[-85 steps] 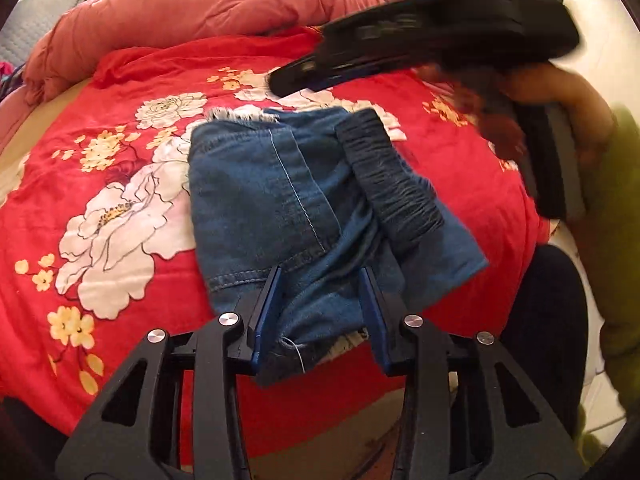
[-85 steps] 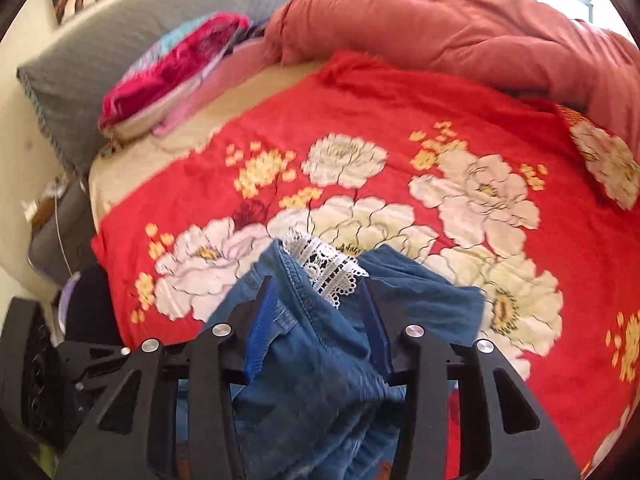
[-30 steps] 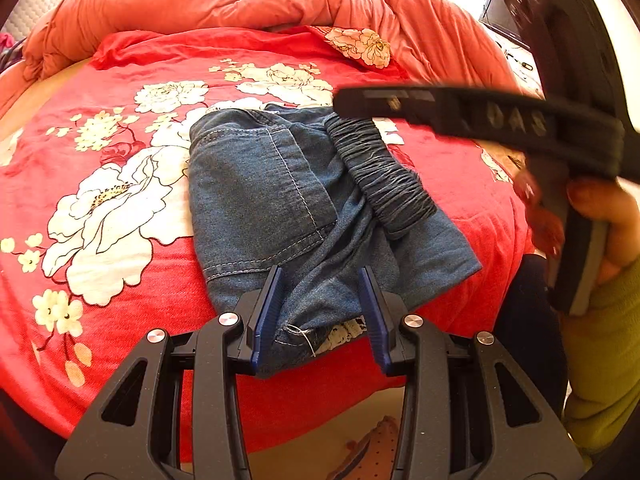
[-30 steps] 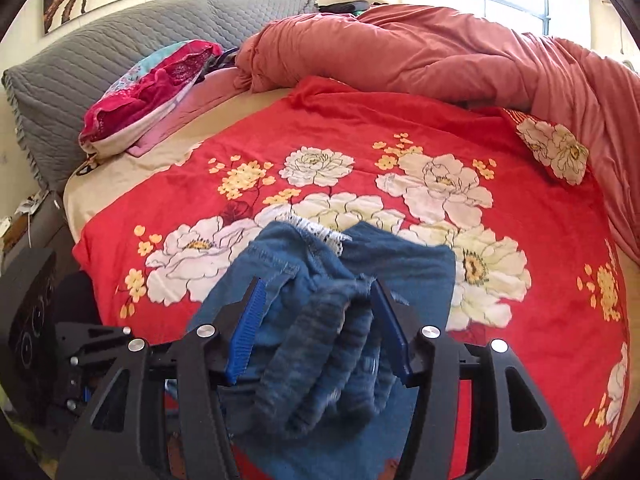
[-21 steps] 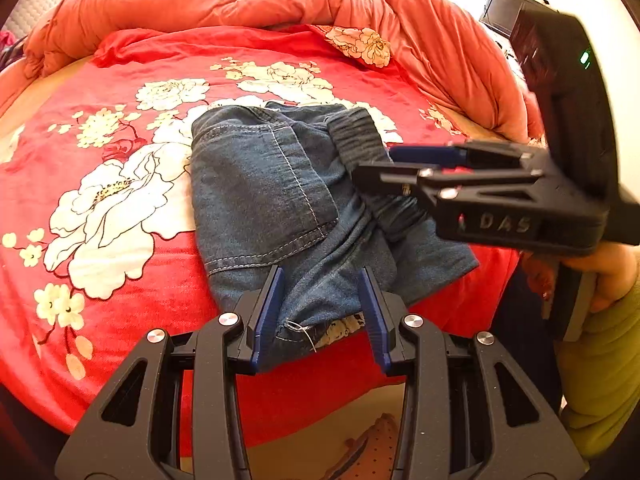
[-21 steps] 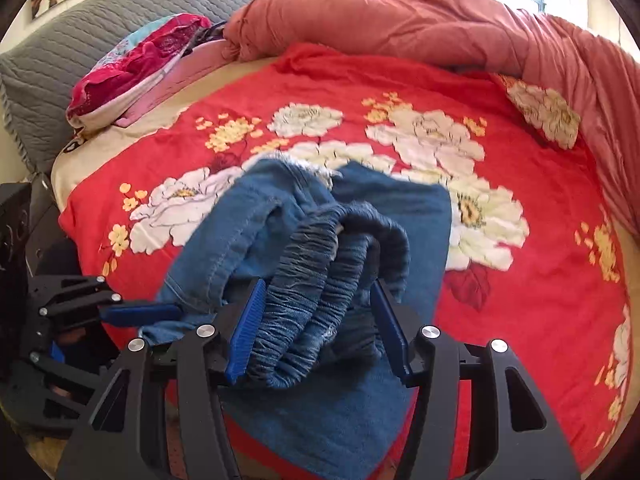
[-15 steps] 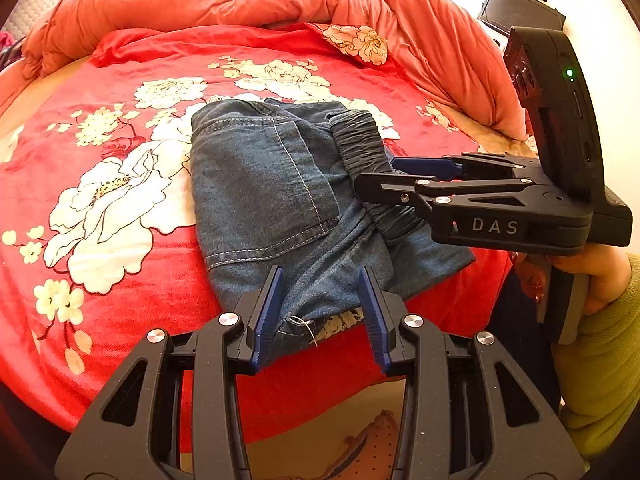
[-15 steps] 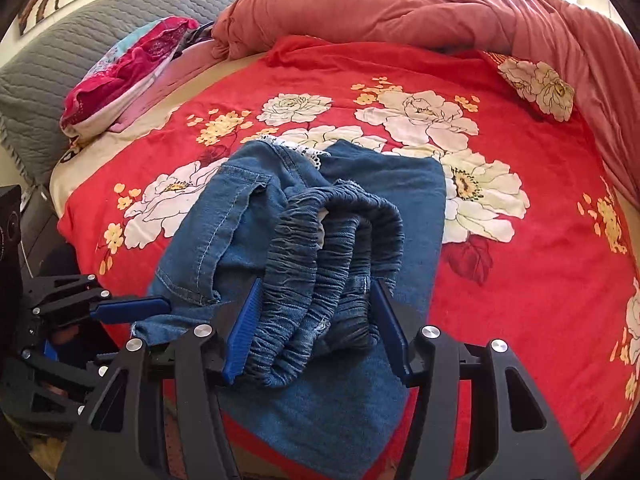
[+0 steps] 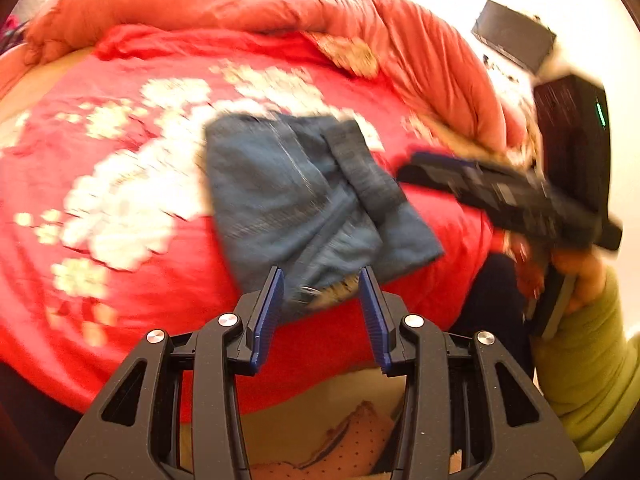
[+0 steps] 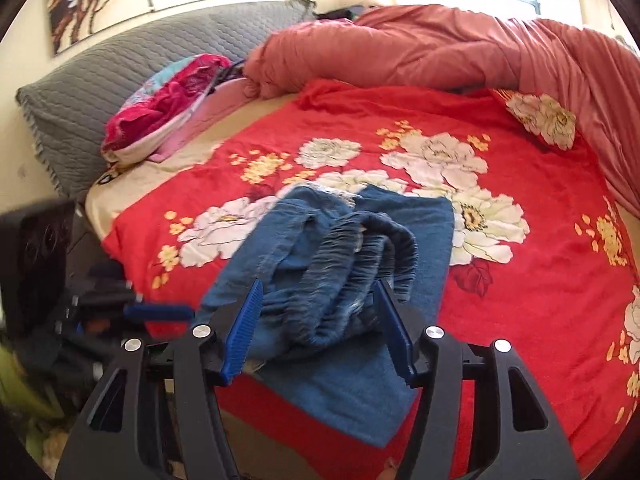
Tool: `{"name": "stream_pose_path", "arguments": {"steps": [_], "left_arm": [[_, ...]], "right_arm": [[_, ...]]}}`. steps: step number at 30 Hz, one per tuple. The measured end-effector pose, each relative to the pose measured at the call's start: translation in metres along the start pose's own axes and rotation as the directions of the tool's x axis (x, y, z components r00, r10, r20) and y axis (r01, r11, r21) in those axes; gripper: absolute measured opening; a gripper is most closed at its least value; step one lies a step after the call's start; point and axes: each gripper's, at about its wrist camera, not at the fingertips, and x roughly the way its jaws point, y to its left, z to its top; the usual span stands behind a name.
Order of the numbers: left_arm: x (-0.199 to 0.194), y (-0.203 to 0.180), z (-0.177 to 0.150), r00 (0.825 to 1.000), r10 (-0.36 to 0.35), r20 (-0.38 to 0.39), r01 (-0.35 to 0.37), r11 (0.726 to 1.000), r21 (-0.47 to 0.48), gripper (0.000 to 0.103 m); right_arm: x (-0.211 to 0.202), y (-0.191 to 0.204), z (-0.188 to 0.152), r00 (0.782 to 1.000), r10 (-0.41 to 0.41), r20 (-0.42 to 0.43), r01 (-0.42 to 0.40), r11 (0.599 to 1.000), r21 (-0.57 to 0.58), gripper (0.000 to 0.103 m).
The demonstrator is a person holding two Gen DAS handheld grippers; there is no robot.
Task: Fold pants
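Left wrist view's pretty blurry, but the folded denim pants (image 9: 304,204) sit right at the near edge of the bed (image 9: 120,184), with loads of open red floral blanket off to the left and behind them. A bunched salmon duvet (image 9: 248,8) piles along the far side. The left gripper (image 9: 320,280) hangs just off the bed edge, jaws partly apart with nothing pinched, pants hem just past the tips. The right gripper (image 9: 404,168), held by a hand (image 9: 576,276) in a green sleeve, is beside the pants. Right wrist view: grey headboard (image 10: 132,76), window behind, plenty of free blanket to the right. The right gripper's jaws have just been widening around the elastic waistband (image 10: 352,280), pads not pressing it.
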Motion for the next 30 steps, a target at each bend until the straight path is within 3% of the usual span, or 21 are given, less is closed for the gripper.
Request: {"name": "stream_pose_path", "arguments": {"steps": [4,8,10,14,19,21,22,25,30], "left_arm": [[-0.008,0.024,0.018,0.997,0.077,0.031,-0.076,0.996,-0.048,0.034],[0.006,0.033,0.036,0.994,0.11,0.012,-0.11,0.993,-0.036,0.034],[0.018,0.033,0.046,0.993,0.12,-0.004,-0.12,0.993,-0.019,0.034],[0.043,0.034,0.058,0.991,0.125,-0.05,-0.125,0.992,0.0,0.034],[0.063,0.036,0.059,0.987,0.13,-0.089,-0.131,0.991,-0.002,0.034],[0.064,0.037,0.059,0.987,0.131,-0.092,-0.132,0.991,-0.005,0.034],[0.065,0.038,0.059,0.987,0.131,-0.092,-0.132,0.991,-0.008,0.034],[0.066,0.038,0.059,0.987,0.128,-0.094,-0.129,0.992,-0.01,0.034],[0.065,0.038,0.058,0.989,0.122,-0.087,-0.124,0.992,-0.014,0.037]], "right_arm": [[-0.008,0.02,-0.013,1.0,0.025,-0.011,-0.026,0.998,-0.061,0.056],[-0.004,0.044,-0.024,0.999,0.041,-0.026,-0.044,0.99,-0.132,0.056],[0.0,0.056,-0.026,0.999,0.011,-0.031,-0.017,0.978,-0.206,0.056],[0.016,0.079,-0.03,0.993,-0.112,-0.04,0.086,0.911,-0.403,0.056],[0.042,0.097,-0.04,0.982,-0.187,-0.022,0.14,0.801,-0.582,0.056],[0.051,0.098,-0.045,0.979,-0.205,-0.015,0.154,0.779,-0.608,0.049],[0.054,0.096,-0.045,0.981,-0.194,-0.019,0.144,0.788,-0.599,0.031],[0.05,0.083,-0.044,0.991,-0.117,-0.068,0.066,0.857,-0.51,0.009],[0.036,0.062,-0.05,0.993,-0.04,-0.109,-0.01,0.905,-0.425,0.006]]}}
